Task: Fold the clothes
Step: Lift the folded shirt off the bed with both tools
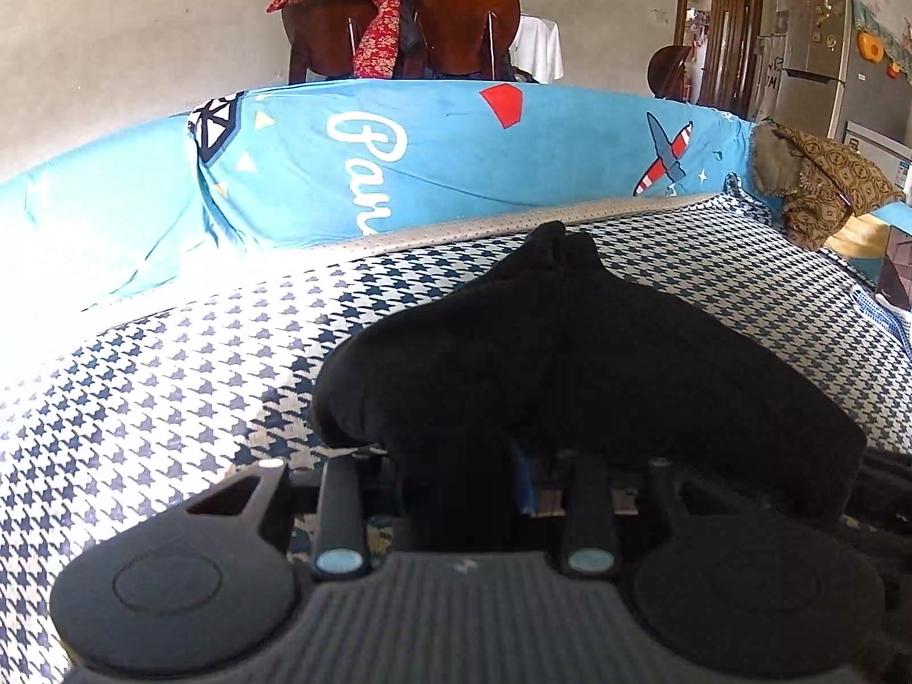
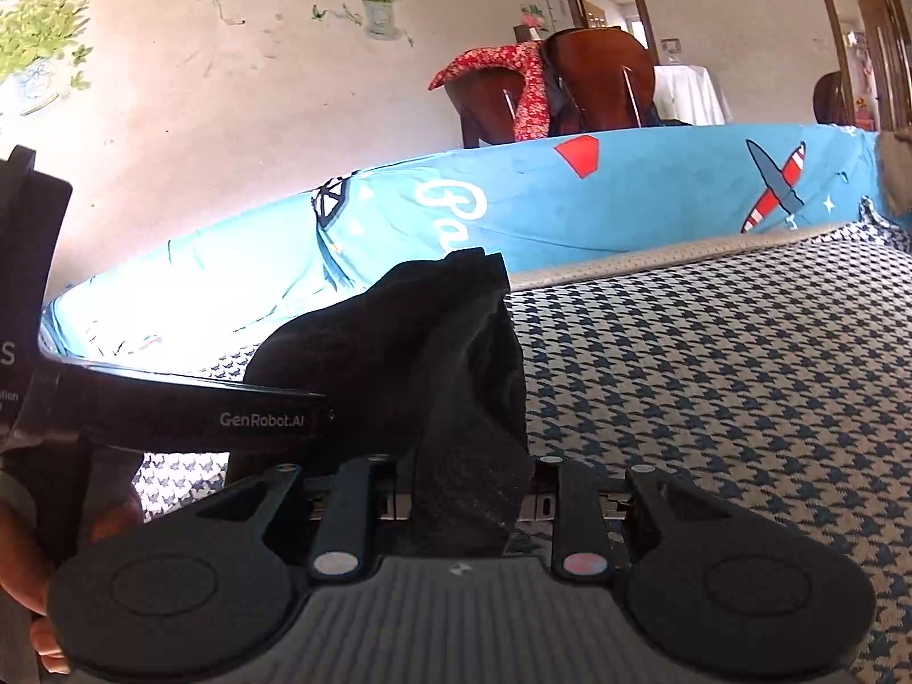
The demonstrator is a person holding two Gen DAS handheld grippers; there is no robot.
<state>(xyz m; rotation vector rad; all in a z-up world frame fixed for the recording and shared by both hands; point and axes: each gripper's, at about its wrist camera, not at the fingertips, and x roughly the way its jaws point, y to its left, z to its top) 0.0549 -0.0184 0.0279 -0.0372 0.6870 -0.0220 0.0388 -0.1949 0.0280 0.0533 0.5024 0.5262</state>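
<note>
Left gripper [image 1: 456, 490]: closed on the black garment [image 1: 581, 365], which bunches up over and ahead of its fingers. Right gripper [image 2: 461, 490]: closed on the same black garment [image 2: 444, 353], a fold rising directly ahead of it, with the left gripper's body just to its left. Beneath both lies the houndstooth cover [image 1: 171, 387]. Further ahead stands a blue printed sheet [image 1: 456, 154]; beyond it, wooden chairs [image 1: 456, 23] draped with red floral cloth [image 1: 376, 5].
</note>
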